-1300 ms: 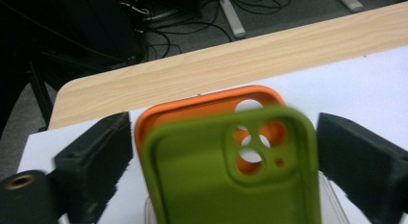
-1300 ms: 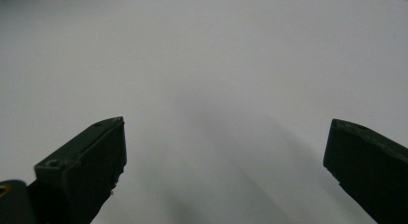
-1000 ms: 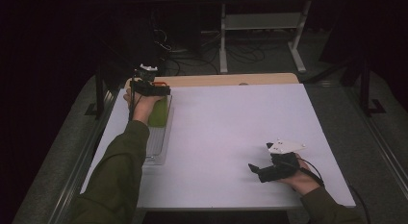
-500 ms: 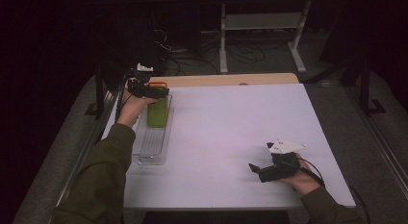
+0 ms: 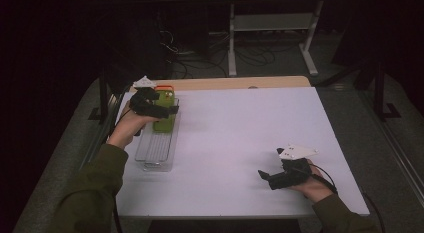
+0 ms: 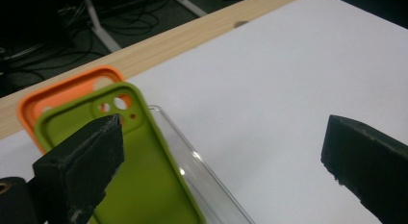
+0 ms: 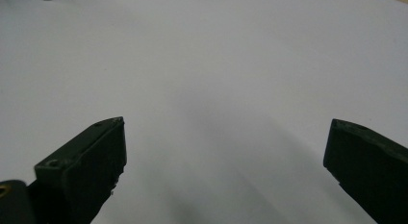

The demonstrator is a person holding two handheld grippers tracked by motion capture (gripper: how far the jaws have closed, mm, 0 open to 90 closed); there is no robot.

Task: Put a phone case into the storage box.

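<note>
in the high view the left gripper (image 5: 167, 109) covers the middle of the green phone case (image 5: 165, 124), and the orange phone case (image 5: 164, 87) shows just a sliver behind it. in the left gripper view the green case's lower end and the clear tray (image 6: 202, 173) run off the bottom edge, and the orange case lies mostly under the green one. the right gripper (image 5: 264, 176) is too small there to read its jaws.
</note>
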